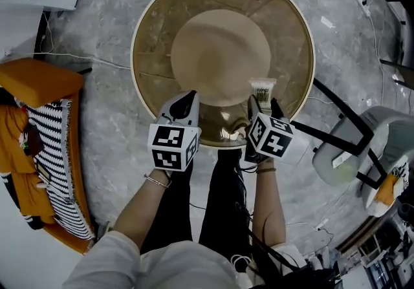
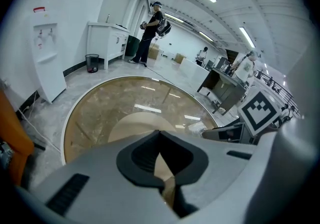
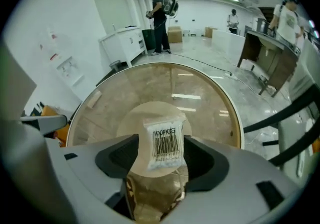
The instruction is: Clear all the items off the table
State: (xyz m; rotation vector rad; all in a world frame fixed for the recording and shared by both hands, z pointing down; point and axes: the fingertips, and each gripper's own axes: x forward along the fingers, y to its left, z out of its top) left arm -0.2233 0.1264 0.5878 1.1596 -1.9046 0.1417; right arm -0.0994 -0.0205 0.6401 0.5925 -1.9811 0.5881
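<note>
A small clear plastic packet [image 1: 262, 89] with a barcode label sits at the near right of the round glass table [image 1: 139, 29], over the edge of its beige centre disc. My right gripper [image 1: 264, 105] is right behind it. In the right gripper view the packet [image 3: 166, 143] stands between the wide-apart jaws of that gripper [image 3: 161, 155], which is open and does not squeeze it. My left gripper [image 1: 189, 97] hovers over the table's near edge, a little to the left. Its jaws meet in the left gripper view [image 2: 160, 135], shut on nothing.
An orange seat with a striped cushion [image 1: 39, 126] stands on the floor at the left. A pale chair with black legs [image 1: 349, 145] is at the right, close to the table. People [image 2: 152, 30] stand far off by white cabinets.
</note>
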